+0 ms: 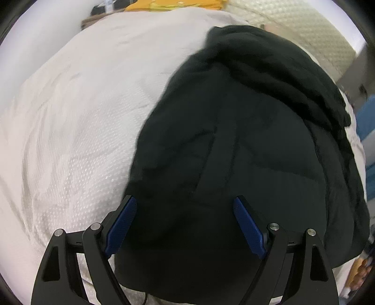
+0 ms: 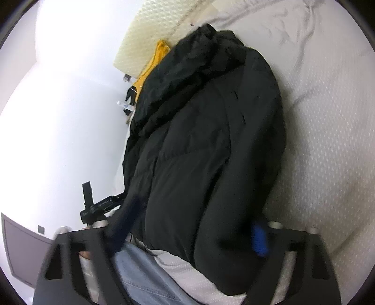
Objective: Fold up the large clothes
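White textured bedding (image 1: 70, 145) fills the left of the left wrist frame. At bottom centre, the left gripper (image 1: 185, 206) is spread wide above the near hem of a black puffer jacket (image 1: 234, 145) lying on the bed. The right gripper (image 2: 194, 225), blurred, also gapes over the jacket. Farther off, at the top edge, lies an orange cloth (image 1: 178, 5).
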`<state>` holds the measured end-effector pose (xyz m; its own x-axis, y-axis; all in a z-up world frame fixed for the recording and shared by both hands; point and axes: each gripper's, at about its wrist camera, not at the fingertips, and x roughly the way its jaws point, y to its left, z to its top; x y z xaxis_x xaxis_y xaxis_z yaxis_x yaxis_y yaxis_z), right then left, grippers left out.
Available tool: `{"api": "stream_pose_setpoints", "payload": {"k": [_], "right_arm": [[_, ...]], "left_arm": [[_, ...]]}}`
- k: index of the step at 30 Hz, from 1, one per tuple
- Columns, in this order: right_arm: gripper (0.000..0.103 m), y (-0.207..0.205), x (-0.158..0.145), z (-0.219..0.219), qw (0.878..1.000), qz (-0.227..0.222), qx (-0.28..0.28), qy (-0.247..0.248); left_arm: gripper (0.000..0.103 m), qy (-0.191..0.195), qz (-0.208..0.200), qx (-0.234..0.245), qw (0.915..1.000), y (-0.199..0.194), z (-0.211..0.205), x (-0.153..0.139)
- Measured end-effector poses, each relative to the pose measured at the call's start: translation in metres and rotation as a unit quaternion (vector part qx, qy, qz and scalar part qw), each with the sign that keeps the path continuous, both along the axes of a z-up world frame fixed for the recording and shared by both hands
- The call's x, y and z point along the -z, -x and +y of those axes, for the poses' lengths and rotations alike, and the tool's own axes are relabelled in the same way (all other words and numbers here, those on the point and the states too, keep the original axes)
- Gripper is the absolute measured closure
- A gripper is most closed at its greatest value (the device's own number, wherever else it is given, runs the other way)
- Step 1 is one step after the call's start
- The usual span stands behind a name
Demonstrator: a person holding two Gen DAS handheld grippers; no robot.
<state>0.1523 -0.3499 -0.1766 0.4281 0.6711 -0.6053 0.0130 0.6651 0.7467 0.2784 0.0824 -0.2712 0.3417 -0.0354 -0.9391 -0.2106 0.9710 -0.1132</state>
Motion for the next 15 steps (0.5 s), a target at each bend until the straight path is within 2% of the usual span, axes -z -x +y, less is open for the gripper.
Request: {"api": "stream_pose_setpoints", "payload": {"k": [2,5,10,13,15], "right_arm": [[0.081,-0.001,0.003,0.001,1.000,0.008,0.001,0.017],[0.091,-0.001,0.008,-0.003,1.000,0.015,0.001,0.020],[0.092,-0.002,0.012,-0.007,1.000,0.021,0.003,0.021],[0.092,-0.003,0.018,-0.014,0.999,0.040,0.016,0.016],[0.089,-0.002,0.025,-0.022,0.998,0.060,0.029,0.002]], "left_arm": [[0.018,0.007,0.007,-0.007,0.9999,-0.002,0.008,-0.003],[0.018,0.037,0.016,-0.036,0.9985,-0.006,0.026,-0.004],[0.018,0.055,0.046,-0.068,0.9951,-0.007,0.059,0.003],[0.018,0.103,0.070,-0.082,0.9888,-0.010,0.070,0.016],[0.018,0.158,0.078,-0.060,0.9825,-0.016,0.066,0.023]]}}
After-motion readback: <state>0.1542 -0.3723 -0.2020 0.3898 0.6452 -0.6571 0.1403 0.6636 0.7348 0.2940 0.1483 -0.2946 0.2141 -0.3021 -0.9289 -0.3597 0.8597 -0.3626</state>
